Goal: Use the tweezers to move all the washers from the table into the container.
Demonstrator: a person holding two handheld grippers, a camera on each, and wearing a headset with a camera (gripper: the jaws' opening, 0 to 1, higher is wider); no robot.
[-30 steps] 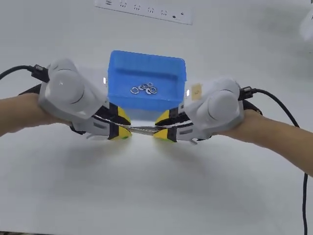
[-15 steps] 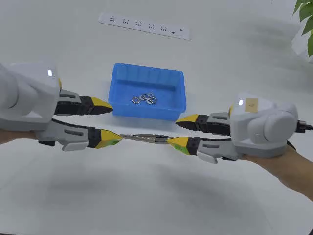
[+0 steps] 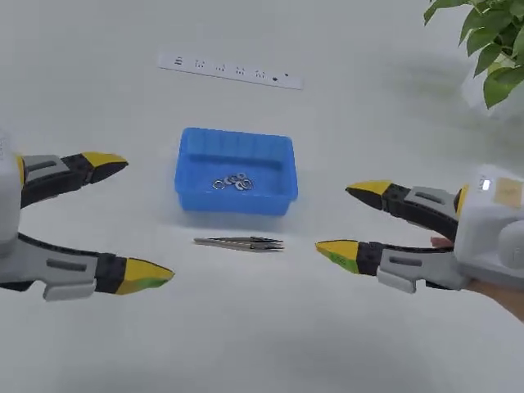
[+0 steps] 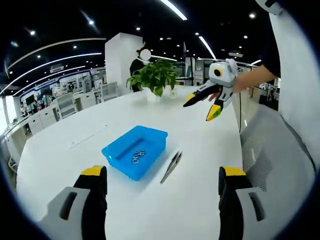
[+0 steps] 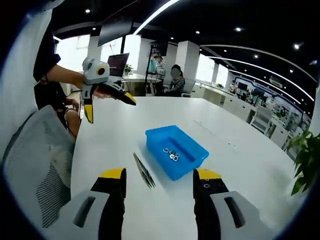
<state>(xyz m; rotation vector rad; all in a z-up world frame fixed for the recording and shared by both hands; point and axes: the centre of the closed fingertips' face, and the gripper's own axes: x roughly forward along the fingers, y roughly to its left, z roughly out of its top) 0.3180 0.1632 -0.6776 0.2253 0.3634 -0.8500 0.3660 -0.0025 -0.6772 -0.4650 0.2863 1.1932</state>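
The left gripper (image 3: 146,219) and right gripper (image 3: 335,217) have moved apart, wide open, leaving the tweezers (image 3: 239,242) on the desk (image 3: 246,327). The right gripper view shows people (image 5: 175,82) far back.

bright, even overhead light. head view: white surface (image 3: 246,327) nearly washed out, low contrast; soft diffuse shadows beneath the blue container (image 3: 236,176) and the tweezers (image 3: 239,242). overall slightly soft; plant (image 3: 483,49) at the corner a bit blurred. both gripper views: strong fisheye bending toward the edges, ceiling (image 4: 60,20) dark, strip lights (image 4: 172,9) glaring, small spot lamps (image 4: 91,22) as hard dots. far office background hazy. window area (image 5: 75,47) blown out in the right gripper view.
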